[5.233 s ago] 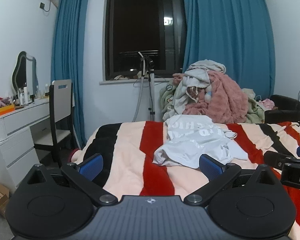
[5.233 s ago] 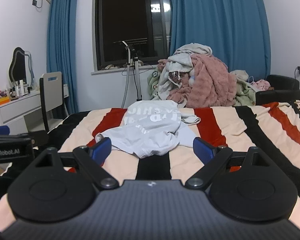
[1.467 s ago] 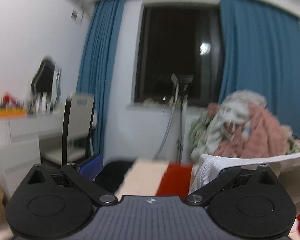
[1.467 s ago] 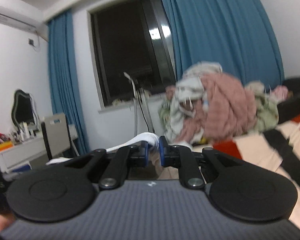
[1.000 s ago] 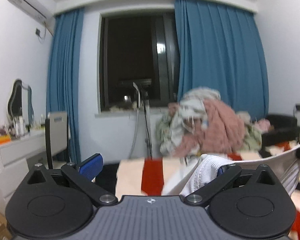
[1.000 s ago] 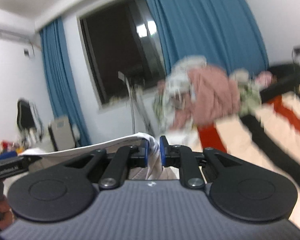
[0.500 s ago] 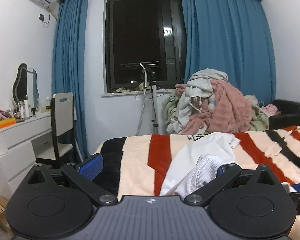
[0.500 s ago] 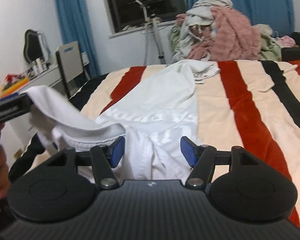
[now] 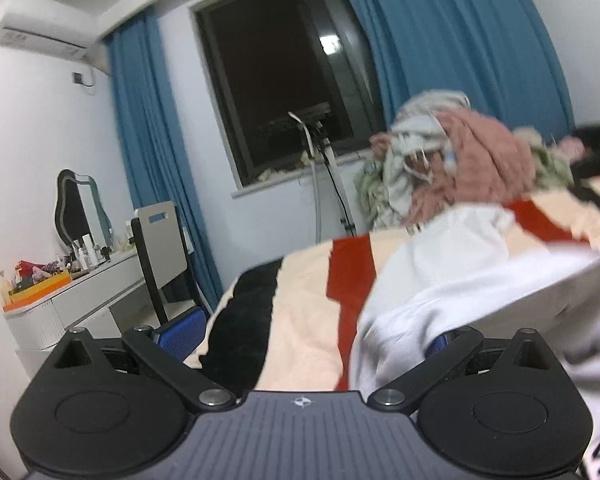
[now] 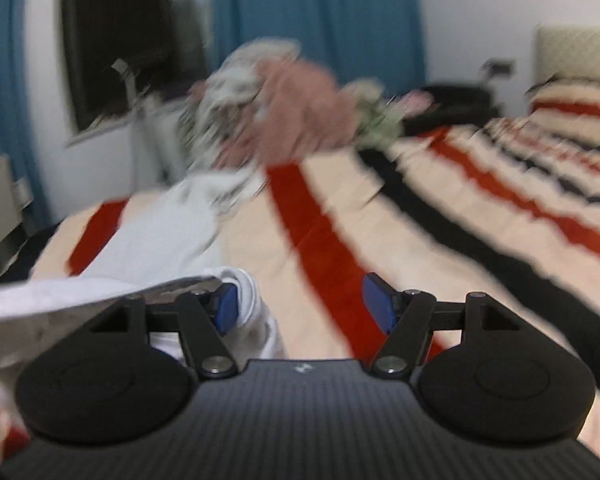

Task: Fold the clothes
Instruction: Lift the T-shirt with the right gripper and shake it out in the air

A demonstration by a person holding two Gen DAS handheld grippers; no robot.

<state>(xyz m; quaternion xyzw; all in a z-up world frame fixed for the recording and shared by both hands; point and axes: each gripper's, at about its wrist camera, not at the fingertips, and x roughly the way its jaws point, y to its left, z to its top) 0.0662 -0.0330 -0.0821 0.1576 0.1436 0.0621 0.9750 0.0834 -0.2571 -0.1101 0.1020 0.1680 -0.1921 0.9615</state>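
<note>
A white T-shirt [image 9: 472, 264] lies stretched across the striped bed [image 9: 308, 276], its far end near the clothes pile. My left gripper [image 9: 308, 336] is open; the shirt's near edge is draped over its right finger [image 9: 440, 344]. In the right wrist view the same shirt [image 10: 160, 236] runs from the far left toward me. My right gripper [image 10: 300, 304] is open; a bunched hem of the shirt hangs over its left finger [image 10: 224, 304]. Both views are motion-blurred.
A pile of pink and grey clothes [image 9: 452, 152] sits at the bed's far side under blue curtains. A chair [image 9: 160, 248] and a white dresser [image 9: 80, 300] stand left of the bed. Pillows and headboard [image 10: 572, 80] are at the far right.
My right gripper opened and let go of the shirt's hem. The shirt came down from the air and now lies spread on the bed. Both grippers have tilted and swung right.
</note>
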